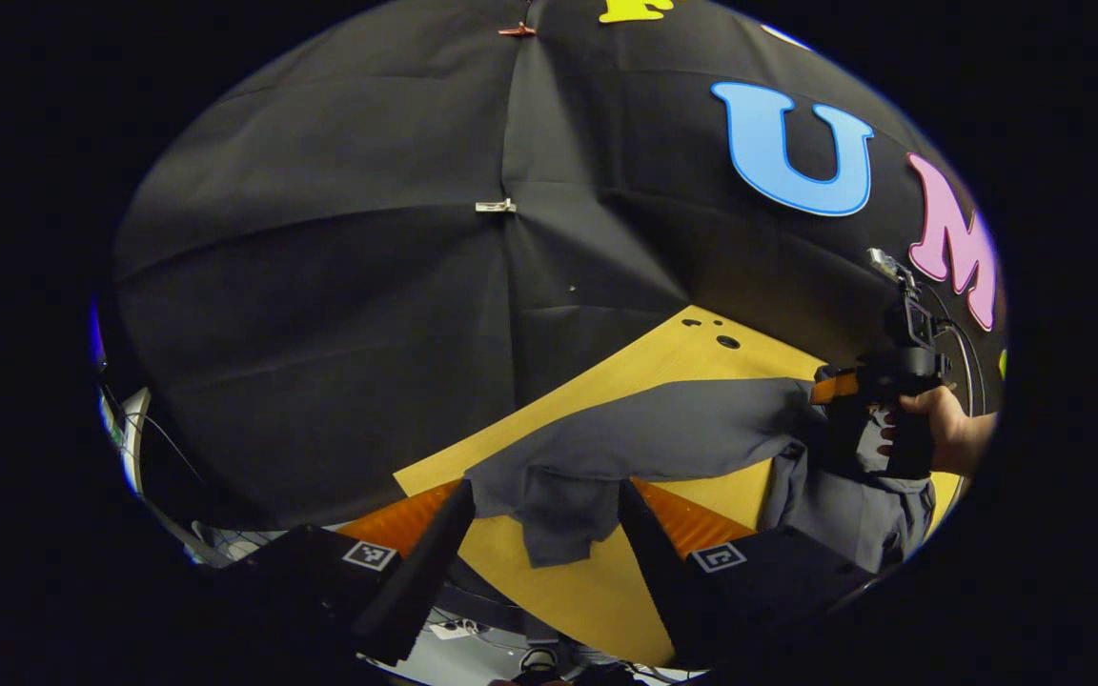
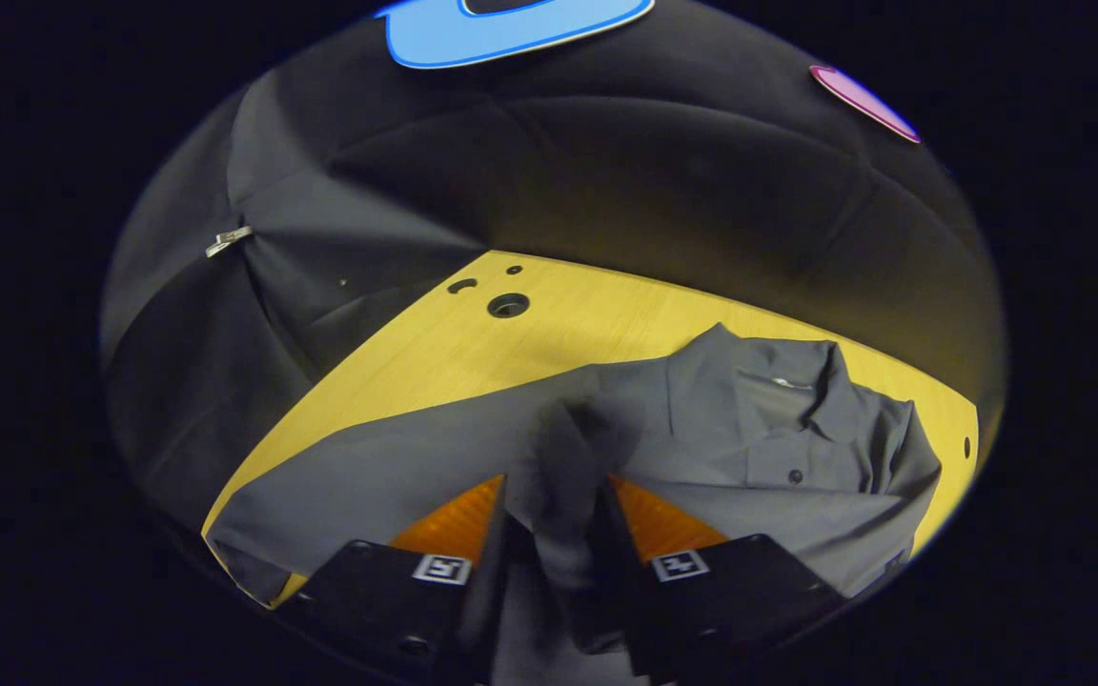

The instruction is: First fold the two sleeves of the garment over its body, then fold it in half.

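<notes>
Left claw [image 1: 544,519] clamped on grey garment [image 1: 644,438] hem, right claw [image 2: 549,514] pinching a raised fold, collar lying on yellow tabletop [image 2: 473,353], no legible writing, person's hand [image 1: 940,429] beyond.

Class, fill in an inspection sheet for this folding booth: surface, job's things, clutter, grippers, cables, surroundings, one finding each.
Surface: yellow wooden table with round holes near its far corner.
Job's things: grey collared button-up garment spread on the table, part of it lifted.
Clutter: nothing seen.
Grippers: left gripper holds a hanging fold of grey cloth; right gripper is closed on a bunched fold of the garment.
Cables: thin black cable looping at the right gripper.
Surroundings: black cloth wall joined by small clips.
</notes>
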The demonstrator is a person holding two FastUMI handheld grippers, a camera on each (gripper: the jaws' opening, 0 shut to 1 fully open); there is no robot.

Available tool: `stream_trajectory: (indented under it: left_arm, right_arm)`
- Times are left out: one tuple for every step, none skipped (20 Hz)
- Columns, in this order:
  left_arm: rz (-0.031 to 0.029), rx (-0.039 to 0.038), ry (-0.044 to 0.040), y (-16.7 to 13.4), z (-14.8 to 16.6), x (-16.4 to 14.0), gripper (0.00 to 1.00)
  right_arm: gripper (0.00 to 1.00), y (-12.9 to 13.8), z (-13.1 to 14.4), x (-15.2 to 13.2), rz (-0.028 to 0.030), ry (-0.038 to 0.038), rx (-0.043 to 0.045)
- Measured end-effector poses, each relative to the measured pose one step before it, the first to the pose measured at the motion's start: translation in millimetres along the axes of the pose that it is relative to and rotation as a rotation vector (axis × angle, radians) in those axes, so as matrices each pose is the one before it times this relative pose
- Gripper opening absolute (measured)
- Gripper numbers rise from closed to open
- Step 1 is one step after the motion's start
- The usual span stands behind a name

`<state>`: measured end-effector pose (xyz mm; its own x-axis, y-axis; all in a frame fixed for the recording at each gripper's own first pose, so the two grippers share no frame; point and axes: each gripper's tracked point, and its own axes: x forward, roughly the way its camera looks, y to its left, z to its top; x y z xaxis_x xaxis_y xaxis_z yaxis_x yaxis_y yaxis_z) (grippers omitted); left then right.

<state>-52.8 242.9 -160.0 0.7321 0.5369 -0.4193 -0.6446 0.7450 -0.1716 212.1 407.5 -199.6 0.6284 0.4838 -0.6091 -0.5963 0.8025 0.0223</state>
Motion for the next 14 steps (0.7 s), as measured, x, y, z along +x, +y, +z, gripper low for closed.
stream_trajectory:
  left_arm:
    - [0.00515, 0.00161, 0.00535, 4.18, -4.42, 3.91, 0.96]
    - [0.00598, 0.00105, 0.00763, 5.09, -2.95, 2.44, 0.96]
    - [0.00382, -0.00045, 0.00562, 4.04, -2.37, 2.95, 0.96]
    - [0.00246, -0.00069, 0.00824, 2.93, -2.75, 3.83, 0.96]
    - [0.00309, 0.00021, 0.00774, 2.81, -2.33, 4.85, 0.96]
    - [0.00518, 0.00150, 0.00852, 4.80, -4.69, 5.08, 0.96]
    - [0.00498, 0.00578, 0.00633, 4.66, -2.65, 6.77, 0.96]
    - [0.00594, 0.01120, 0.00147, 3.78, -2.54, 6.95, 0.96]
    - [0.00637, 0.01155, 0.00156, 2.96, -0.53, 7.84, 0.96]
    - [0.00179, 0.00666, 0.00660, 1.94, -2.22, 7.50, 0.96]
    - [-0.00122, 0.00045, 0.00703, 1.48, -0.65, 7.68, 1.00]
    - [0.00075, -0.00241, 0.00527, 1.34, -0.56, 8.52, 0.96]
    - [-0.00024, -0.00526, 0.00806, 0.69, -0.99, 9.42, 0.96]
    - [-0.00362, -0.00779, 0.01497, 0.53, -2.39, 7.67, 0.96]
  right_arm:
    - [0.74, 8.04, -2.47, -4.58, 0.02188, -0.00252, 0.00423]
    - [0.89, 2.68, -1.71, -8.33, 0.00605, -0.00161, -0.00175]
    - [0.95, -0.55, -1.02, -9.80, -0.00510, -0.00948, -0.00879]
    - [0.96, -2.40, 1.76, -11.58, -0.00761, -0.01586, -0.01037]
    - [0.99, -4.14, 1.76, -10.55, -0.01385, -0.01897, -0.01061]
    - [0.99, -7.45, 2.37, -13.32, -0.01892, -0.02260, -0.00344]
    - [0.99, -7.49, 0.83, -16.29, -0.01565, -0.02021, 0.00356]
    - [0.99, -9.17, 1.83, -14.65, -0.01736, -0.01748, 0.01213]
    - [0.99, -9.35, 0.21, -15.27, -0.01489, -0.01045, 0.01903]
    - [0.99, -11.81, -0.51, -14.06, -0.01839, -0.00475, 0.02487]
    - [0.99, -12.55, -0.58, -14.31, -0.01838, -0.00275, 0.02680]
    - [0.99, -15.16, 0.88, -14.72, -0.02375, -0.00693, 0.01972]
    - [0.99, -17.17, 0.68, -14.11, -0.02826, -0.00905, 0.01042]
    - [0.99, -17.36, -0.10, -14.52, -0.02970, -0.01063, 0.00744]
